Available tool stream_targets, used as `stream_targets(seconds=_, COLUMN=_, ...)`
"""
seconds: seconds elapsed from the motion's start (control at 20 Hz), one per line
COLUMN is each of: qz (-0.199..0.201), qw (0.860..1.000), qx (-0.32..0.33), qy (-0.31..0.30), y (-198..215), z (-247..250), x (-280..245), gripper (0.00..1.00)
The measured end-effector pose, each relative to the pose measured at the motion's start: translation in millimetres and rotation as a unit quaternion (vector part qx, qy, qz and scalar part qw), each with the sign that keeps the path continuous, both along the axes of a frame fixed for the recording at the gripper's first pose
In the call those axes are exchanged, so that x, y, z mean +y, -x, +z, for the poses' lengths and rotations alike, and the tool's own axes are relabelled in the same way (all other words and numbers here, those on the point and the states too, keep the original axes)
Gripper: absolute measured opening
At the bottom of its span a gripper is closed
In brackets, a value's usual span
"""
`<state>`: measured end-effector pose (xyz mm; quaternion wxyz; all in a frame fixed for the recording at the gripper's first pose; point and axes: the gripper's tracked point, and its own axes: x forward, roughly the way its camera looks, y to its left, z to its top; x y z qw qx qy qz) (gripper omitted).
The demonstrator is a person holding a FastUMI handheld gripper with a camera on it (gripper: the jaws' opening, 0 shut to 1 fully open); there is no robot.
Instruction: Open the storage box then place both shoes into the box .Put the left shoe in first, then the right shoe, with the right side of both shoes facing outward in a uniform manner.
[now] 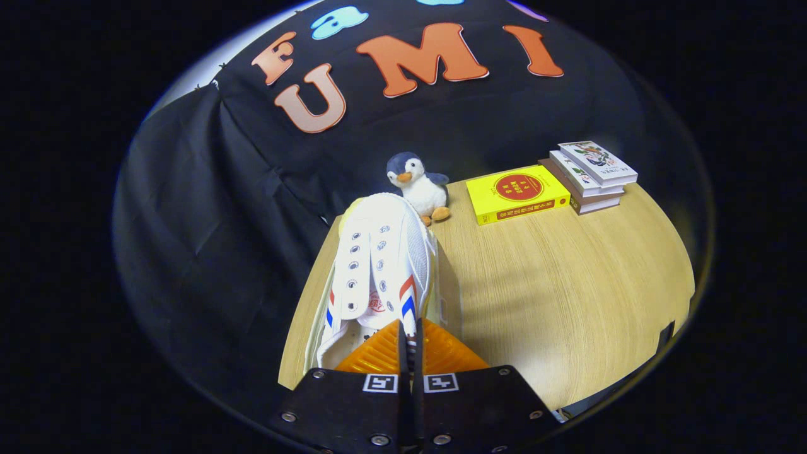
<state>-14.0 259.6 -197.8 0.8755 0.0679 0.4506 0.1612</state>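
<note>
One shoe (378, 265) in tool's (410, 343) grip

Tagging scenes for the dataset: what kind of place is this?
Looks like a staged recording booth, not a home: a wooden table against a black cloth wall, dressed with props, a plush penguin and books. The gripper is shut on a white shoe.
</note>
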Motion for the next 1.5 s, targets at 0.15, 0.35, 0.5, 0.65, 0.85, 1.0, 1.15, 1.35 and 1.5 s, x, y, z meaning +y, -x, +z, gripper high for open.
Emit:
stream_targets(seconds=0.15, qz=0.003, qw=0.999, qx=0.008, qy=0.039, y=-2, z=-26, x=7, gripper=0.01)
stream_targets(seconds=0.35, qz=0.002, qw=0.997, qx=0.028, qy=0.068, y=-2, z=-52, x=13, gripper=0.02)
stream_targets(seconds=0.5, qz=0.003, qw=0.996, qx=0.035, qy=0.083, y=-5, z=-63, x=16, gripper=0.03)
stream_targets(seconds=0.65, qz=0.015, qw=0.997, qx=0.042, qy=0.065, y=-1, z=-61, x=30, gripper=0.15)
stream_targets(seconds=0.85, qz=0.023, qw=0.999, qx=-0.004, qy=0.043, y=-18, z=-20, x=37, gripper=0.69)
stream_targets(seconds=1.0, qz=0.017, qw=0.999, qx=-0.032, qy=0.027, y=-29, z=9, x=24, gripper=0.90)
stream_targets(seconds=1.15, qz=0.009, qw=0.998, qx=-0.061, qy=0.021, y=-39, z=37, x=2, gripper=0.98)
stream_targets(seconds=1.35, qz=-0.013, qw=0.994, qx=-0.107, qy=0.012, y=-53, z=84, x=-40, gripper=0.98)
stream_targets(seconds=1.5, qz=-0.031, qw=0.989, qx=-0.143, qy=0.012, y=-62, z=118, x=-80, gripper=0.99)
